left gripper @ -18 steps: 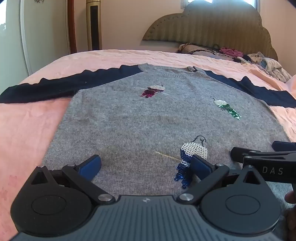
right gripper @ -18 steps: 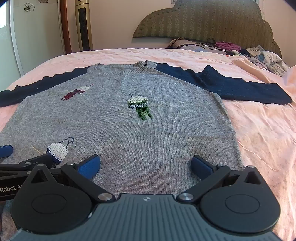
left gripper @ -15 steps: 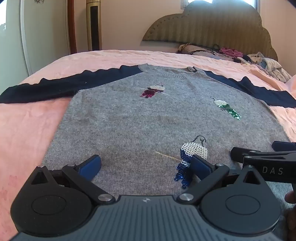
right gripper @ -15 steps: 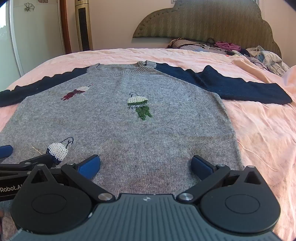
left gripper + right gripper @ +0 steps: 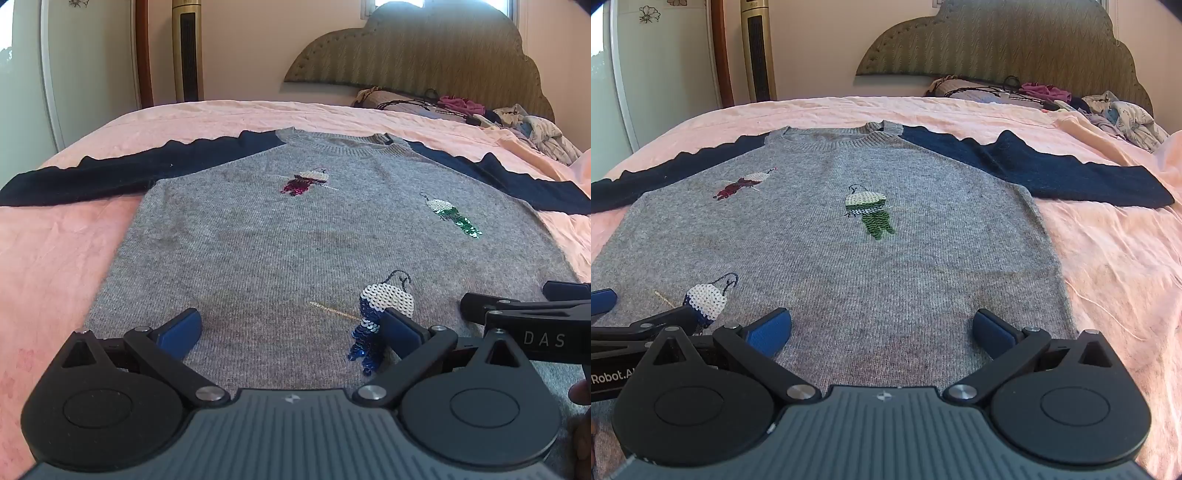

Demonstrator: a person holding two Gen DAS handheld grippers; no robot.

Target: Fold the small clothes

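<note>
Nothing has shifted since the earlier frames. Left wrist view: one grey sweater (image 5: 280,243) with three sequin figures lies flat on the pink bed (image 5: 55,258); the left gripper (image 5: 290,328) hovers, fingers wide apart. Right wrist view: the right gripper (image 5: 881,328) hovers over the hem, equally spread, empty.

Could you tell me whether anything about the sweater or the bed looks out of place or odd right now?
Little stands out. The grey sweater lies flat on the pink bedsheet, both navy sleeves spread out. It shows faint darker patches near the hem, perhaps stains or shadow. A loose pile of clothes sits by the headboard.
</note>
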